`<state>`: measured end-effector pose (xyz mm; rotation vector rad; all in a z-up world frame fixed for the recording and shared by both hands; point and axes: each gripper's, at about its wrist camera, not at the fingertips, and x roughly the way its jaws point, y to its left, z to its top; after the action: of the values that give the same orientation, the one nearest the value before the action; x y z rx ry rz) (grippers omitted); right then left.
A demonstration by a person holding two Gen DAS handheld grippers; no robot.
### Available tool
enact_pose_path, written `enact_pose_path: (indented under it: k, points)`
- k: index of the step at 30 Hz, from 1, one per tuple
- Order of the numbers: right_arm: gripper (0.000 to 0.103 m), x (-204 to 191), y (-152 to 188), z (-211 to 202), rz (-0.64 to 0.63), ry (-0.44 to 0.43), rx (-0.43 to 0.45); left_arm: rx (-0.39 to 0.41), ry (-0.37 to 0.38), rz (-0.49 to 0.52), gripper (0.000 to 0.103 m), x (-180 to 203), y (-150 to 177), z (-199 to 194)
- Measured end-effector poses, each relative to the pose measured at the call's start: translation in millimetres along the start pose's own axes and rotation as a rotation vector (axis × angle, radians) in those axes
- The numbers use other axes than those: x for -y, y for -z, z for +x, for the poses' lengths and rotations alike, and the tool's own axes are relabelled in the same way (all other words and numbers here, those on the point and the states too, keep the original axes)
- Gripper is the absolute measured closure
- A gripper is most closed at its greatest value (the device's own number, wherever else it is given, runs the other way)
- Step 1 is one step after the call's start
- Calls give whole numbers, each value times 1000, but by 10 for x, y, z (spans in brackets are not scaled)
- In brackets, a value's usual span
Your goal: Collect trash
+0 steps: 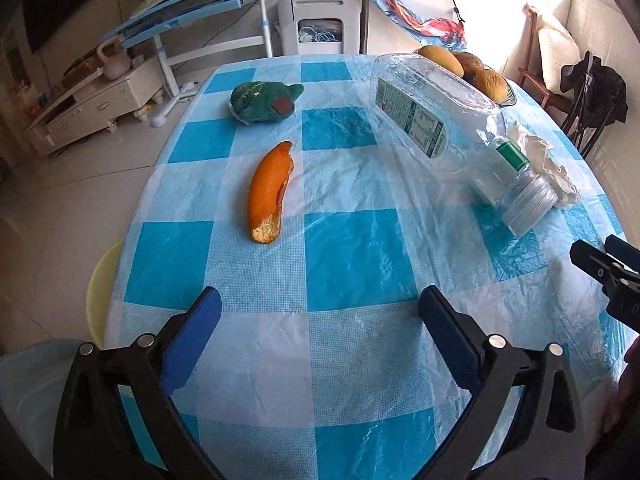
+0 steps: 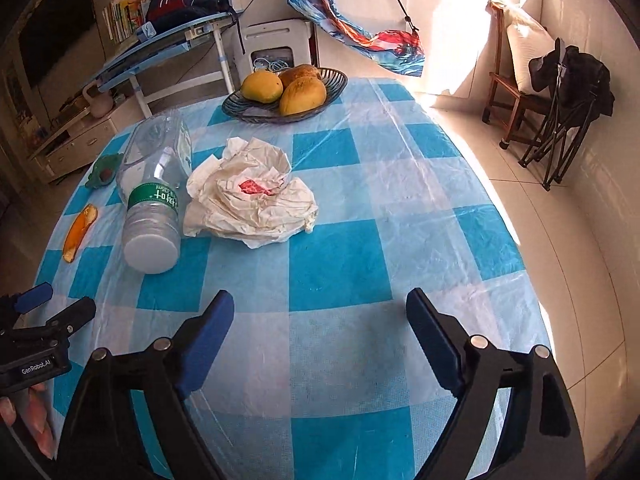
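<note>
Above the near edge of a desk (image 1: 352, 248) under a blue-and-white checked plastic cover: left gripper (image 1: 320, 308) with blue-padded fingers (image 1: 192, 336) spread wide, nothing between them; right gripper (image 2: 320, 312) likewise wide and empty. Ahead of the left gripper, a curled orange peel (image 1: 270, 192) lying flat on the cover, and beyond it a green plush toy (image 1: 264, 102). Farther right, a clear plastic bottle (image 1: 452, 132) on its side, white cap toward the grippers, touching a crumpled white wrapper (image 2: 252, 200) with a red patch. At the far edge, a dark bowl (image 2: 240, 110) of mangoes (image 2: 302, 96).
</note>
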<state>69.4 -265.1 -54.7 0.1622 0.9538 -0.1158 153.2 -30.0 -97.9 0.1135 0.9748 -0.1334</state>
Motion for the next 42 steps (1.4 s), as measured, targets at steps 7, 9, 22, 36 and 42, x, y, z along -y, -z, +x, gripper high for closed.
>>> enact_pose_path:
  k: [7, 9, 22, 36, 42]
  points:
    - [6, -101, -7, 76, -69, 45, -37, 13, -7, -17, 6, -5, -30, 25]
    - [6, -78, 2, 63, -67, 42, -37, 13, -7, -16, 6, -3, -36, 25]
    - [6, -44, 3, 45, -68, 46, -36, 13, -7, -17, 6, -1, -34, 29]
    - [6, -54, 7, 24, -66, 52, -36, 13, -7, -17, 6, -1, -36, 30]
    - [6, -45, 6, 25, -67, 51, -35, 13, -7, -17, 6, 4, -35, 31]
